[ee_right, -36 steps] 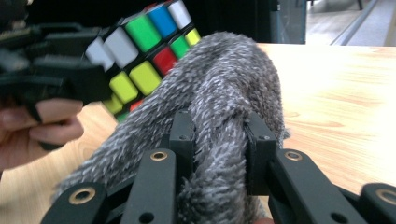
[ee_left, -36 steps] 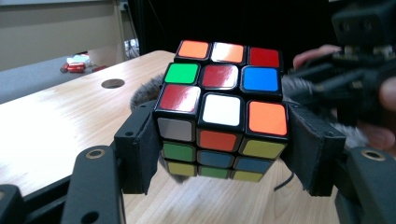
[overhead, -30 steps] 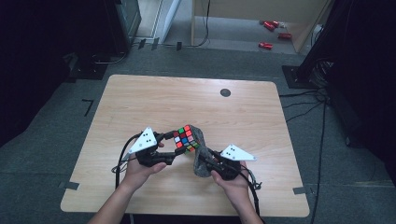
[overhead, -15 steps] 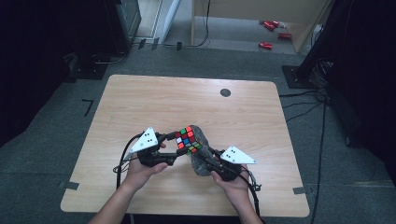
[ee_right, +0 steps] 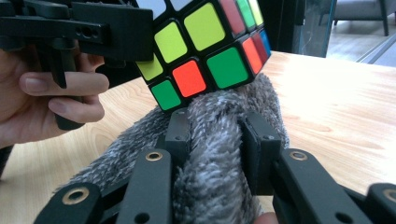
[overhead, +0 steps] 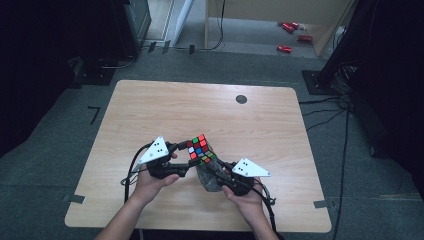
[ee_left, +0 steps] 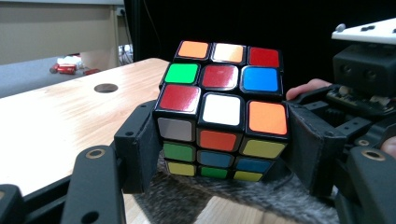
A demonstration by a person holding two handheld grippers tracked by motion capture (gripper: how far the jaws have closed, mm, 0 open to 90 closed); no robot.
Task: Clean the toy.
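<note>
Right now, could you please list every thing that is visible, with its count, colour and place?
Rubik's cube: one, mixed colours on black, held above the near middle of the table, touching the grey cloth.
Fluffy cloth: one, grey, bunched under the cube.
Table: one, light wood, with a dark round hole near its far edge.
Small objects: several, red, on the floor beyond the table.
Tape marks: a few, dark, on the floor around the table.
Left gripper: one, black with grey plate, jaws shut on the cube's sides.
Right gripper: one, black with grey plate, pinching the cloth.
Hands: two, at the near edge.
</note>
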